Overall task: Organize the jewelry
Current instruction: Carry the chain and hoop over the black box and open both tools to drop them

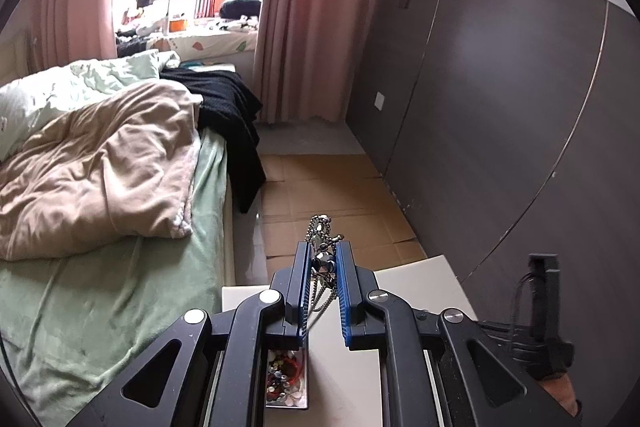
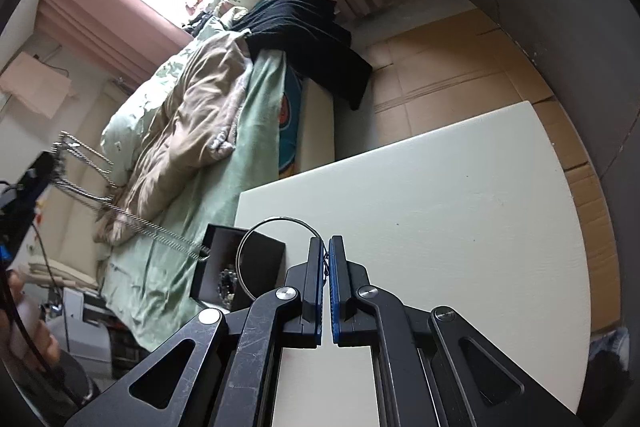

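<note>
My left gripper (image 1: 323, 247) is shut on a silver chain necklace (image 1: 320, 231) with beads, held up above the white table (image 1: 352, 367); its chains hang down between the fingers. In the right wrist view the same necklace (image 2: 100, 187) stretches from the left gripper at the left edge down into the black jewelry box (image 2: 256, 259). A tray of mixed jewelry (image 1: 286, 379) shows under the left gripper. My right gripper (image 2: 326, 243) is shut on a thin silver hoop ring (image 2: 260, 227) that arcs over the box.
A bed (image 1: 100, 187) with a beige quilt and green sheet lies left of the table. Cardboard (image 1: 332, 195) covers the floor beyond. A dark wardrobe wall (image 1: 500, 107) stands to the right. The right gripper (image 1: 544, 307) shows at the left wrist view's right edge.
</note>
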